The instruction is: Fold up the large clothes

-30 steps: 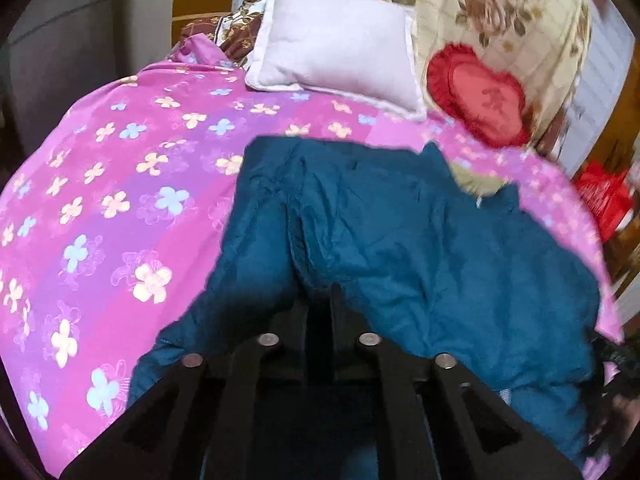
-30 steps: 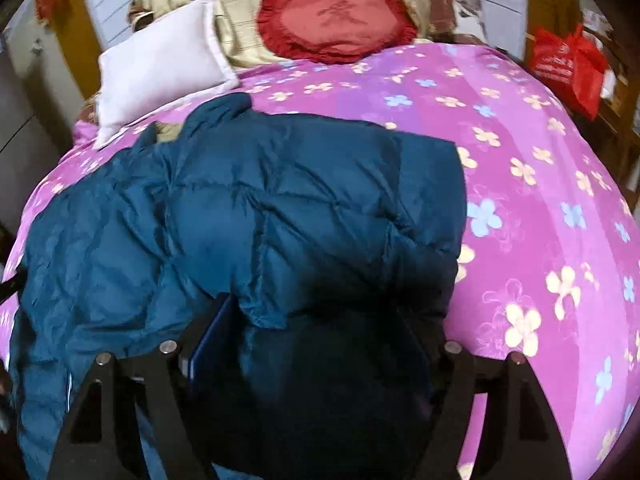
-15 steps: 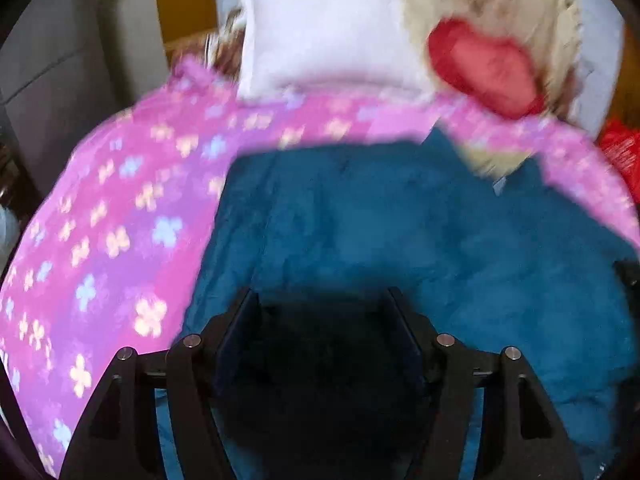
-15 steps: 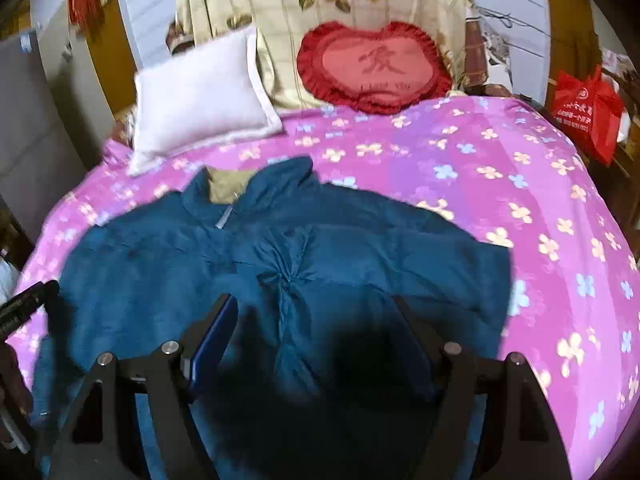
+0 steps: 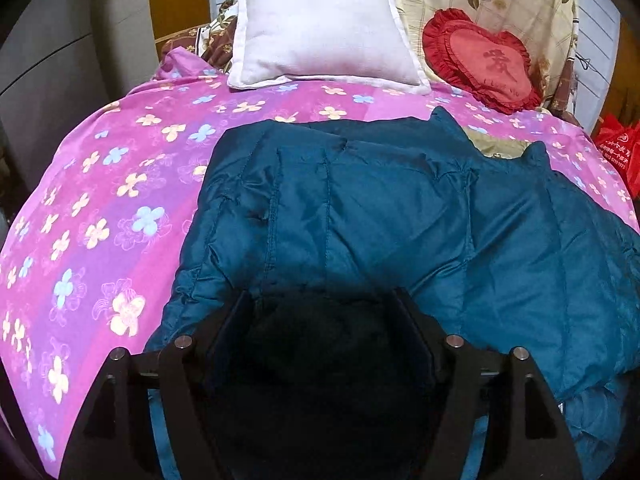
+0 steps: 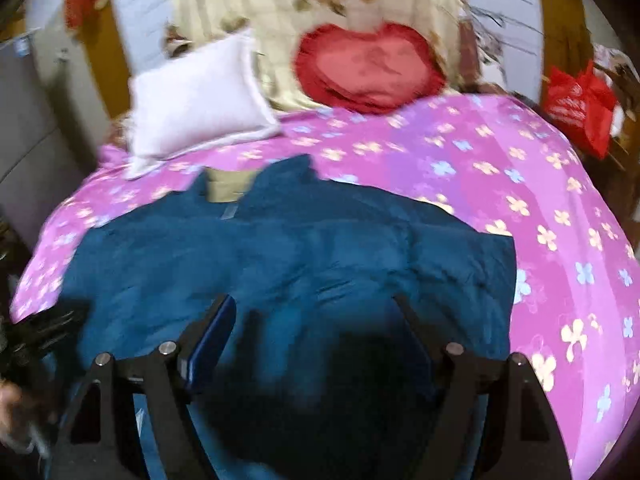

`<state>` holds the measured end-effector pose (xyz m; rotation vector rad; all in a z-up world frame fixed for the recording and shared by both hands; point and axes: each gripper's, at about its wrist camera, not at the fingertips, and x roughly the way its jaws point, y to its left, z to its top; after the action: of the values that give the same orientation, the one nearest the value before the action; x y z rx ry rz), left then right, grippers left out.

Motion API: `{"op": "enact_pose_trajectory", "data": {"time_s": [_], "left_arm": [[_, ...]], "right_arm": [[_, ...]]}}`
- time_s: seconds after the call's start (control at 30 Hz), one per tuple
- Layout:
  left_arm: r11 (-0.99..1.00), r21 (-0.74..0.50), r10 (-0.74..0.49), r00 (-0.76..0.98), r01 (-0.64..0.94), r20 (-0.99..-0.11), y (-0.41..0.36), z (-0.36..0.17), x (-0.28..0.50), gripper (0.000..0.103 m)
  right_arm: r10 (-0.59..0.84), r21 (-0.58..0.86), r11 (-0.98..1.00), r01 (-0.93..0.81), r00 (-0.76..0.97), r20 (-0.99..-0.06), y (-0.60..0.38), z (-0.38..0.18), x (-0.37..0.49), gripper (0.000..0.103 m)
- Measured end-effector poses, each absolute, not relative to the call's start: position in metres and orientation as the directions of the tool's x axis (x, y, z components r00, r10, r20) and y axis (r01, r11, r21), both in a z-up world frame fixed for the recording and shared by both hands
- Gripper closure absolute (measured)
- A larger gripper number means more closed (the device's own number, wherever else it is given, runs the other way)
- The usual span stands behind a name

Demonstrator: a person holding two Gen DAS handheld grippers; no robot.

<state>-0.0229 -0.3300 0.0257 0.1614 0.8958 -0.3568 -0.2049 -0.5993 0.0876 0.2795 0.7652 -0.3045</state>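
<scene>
Left wrist view shows one teal padded jacket (image 5: 400,220) spread on the bed, collar at the far end toward the pillows, hem at the near end under the camera, so its long axis runs near to far. It lies straight ahead of and beneath the left gripper (image 5: 324,320), whose fingers stand spread wide with nothing between them; the jacket's left edge sits just left of that claw, and most of the cloth stretches off to the right. In the right wrist view, which is blurred, the right gripper (image 6: 316,324) hangs over the jacket's right half, jaws likewise spread and empty. Each claw is nearest its own side, so a lengthwise fold would, I judge, start from either side edge inward.

Around the jacket lies one pink flowered bedspread (image 5: 100,200). At the far end rest one white pillow (image 5: 324,28) to the left and one red heart-shaped cushion (image 5: 484,60) to the right, well apart from the collar. One red bag (image 6: 580,104) hangs off the bed's far right.
</scene>
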Motion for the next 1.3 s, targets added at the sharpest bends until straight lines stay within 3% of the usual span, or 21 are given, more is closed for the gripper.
{"op": "enact_pose_trajectory", "data": {"time_s": [0.2, 0.37, 0.5, 0.7, 0.83, 1.0, 1.13, 1.3], "left_arm": [[0.929, 0.025, -0.214, 0.594, 0.368, -0.775, -0.334, 0.023, -0.030, 0.049], [0.930, 0.025, -0.215, 0.597, 0.368, -0.772, -0.333, 0.022, -0.031, 0.049], [0.930, 0.040, -0.207, 0.608, 0.366, -0.766, -0.335, 0.021, -0.032, 0.049], [0.929, 0.046, -0.204, 0.614, 0.367, -0.762, -0.335, 0.020, -0.033, 0.048], [0.929, 0.045, -0.206, 0.616, 0.366, -0.760, -0.335, 0.020, -0.032, 0.048], [0.931, 0.033, -0.216, 0.621, 0.365, -0.754, -0.334, 0.022, -0.034, 0.048], [0.933, 0.028, -0.219, 0.628, 0.359, -0.747, -0.327, 0.029, -0.041, 0.048], [0.937, 0.024, -0.215, 0.629, 0.350, -0.747, -0.311, 0.044, -0.057, 0.048]], "right_arm": [[-0.206, 0.040, 0.931, 0.362, 0.615, -0.761, -0.582, 0.039, -0.203, 0.020], [-0.186, 0.070, 0.929, 0.364, 0.620, -0.762, -0.587, 0.066, -0.218, 0.021], [-0.289, 0.012, 0.907, 0.421, 0.642, -0.710, -0.602, 0.084, -0.239, 0.020], [-0.304, 0.009, 0.864, 0.504, 0.536, -0.788, -0.647, 0.045, -0.230, 0.018], [-0.229, 0.142, 0.833, 0.534, 0.567, -0.791, -0.665, 0.030, -0.239, 0.009], [-0.296, 0.055, 0.852, 0.520, 0.567, -0.769, -0.648, 0.049, -0.250, 0.009], [-0.302, 0.074, 0.865, 0.495, 0.633, -0.713, -0.633, 0.071, -0.270, 0.009], [-0.282, 0.028, 0.876, 0.482, 0.559, -0.780, -0.626, 0.056, -0.265, 0.010]]}}
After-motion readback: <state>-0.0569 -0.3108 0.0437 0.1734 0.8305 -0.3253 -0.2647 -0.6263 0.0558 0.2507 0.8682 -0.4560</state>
